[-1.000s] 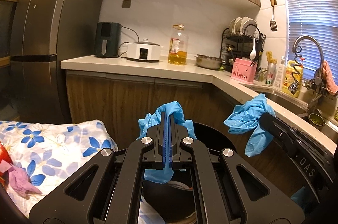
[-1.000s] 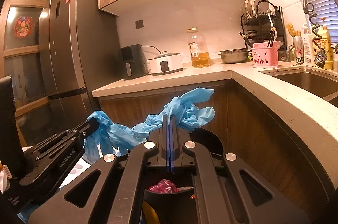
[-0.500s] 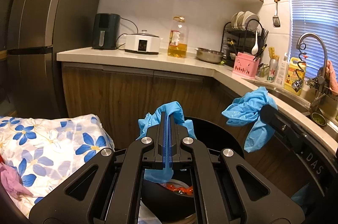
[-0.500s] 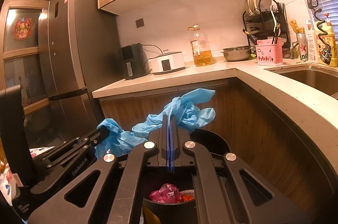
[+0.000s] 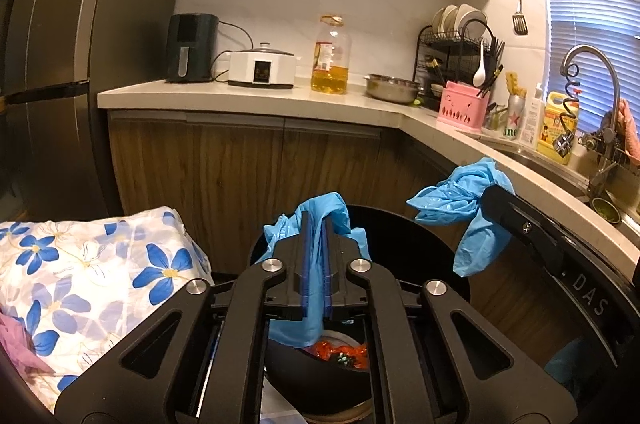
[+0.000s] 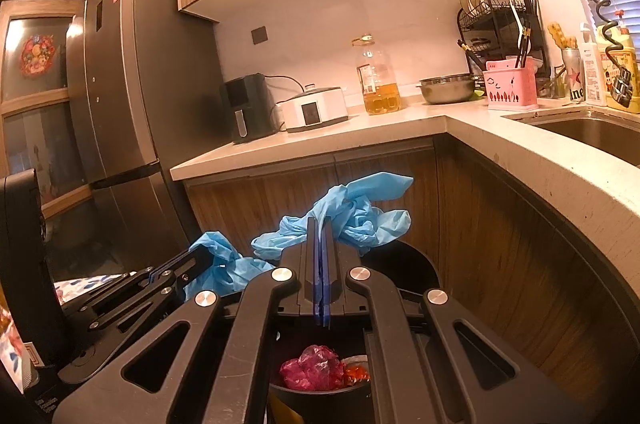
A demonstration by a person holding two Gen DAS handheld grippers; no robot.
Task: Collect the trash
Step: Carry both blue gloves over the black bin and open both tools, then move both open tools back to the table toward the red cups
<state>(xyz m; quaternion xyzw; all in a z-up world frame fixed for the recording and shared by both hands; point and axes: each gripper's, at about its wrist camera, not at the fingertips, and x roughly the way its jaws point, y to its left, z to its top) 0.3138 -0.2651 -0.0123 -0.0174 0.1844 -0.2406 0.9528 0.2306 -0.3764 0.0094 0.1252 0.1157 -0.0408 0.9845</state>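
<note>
My left gripper (image 5: 317, 220) is shut on a crumpled blue glove (image 5: 324, 212) and holds it over the black trash bin (image 5: 416, 236). My right gripper (image 6: 320, 224) is shut on a second blue glove (image 6: 360, 212) above the same bin (image 6: 404, 260). Each gripper shows in the other's view, the right one (image 5: 486, 192) with its glove (image 5: 460, 202) and the left one (image 6: 192, 256) with its glove (image 6: 224, 268). Red and orange wrappers (image 5: 340, 350) and a pink wrapper (image 6: 312, 368) lie inside the bin.
A table with a blue-flowered cloth (image 5: 92, 276) stands left of the bin. Wooden cabinets (image 5: 240, 176) and an L-shaped counter (image 5: 256, 100) run behind, with a sink (image 6: 592, 132) on the right. A tall fridge (image 6: 120, 112) is at the left.
Both grippers have dropped lower and closer over the bin, still holding their gloves. More of the trash inside the bin shows now.
</note>
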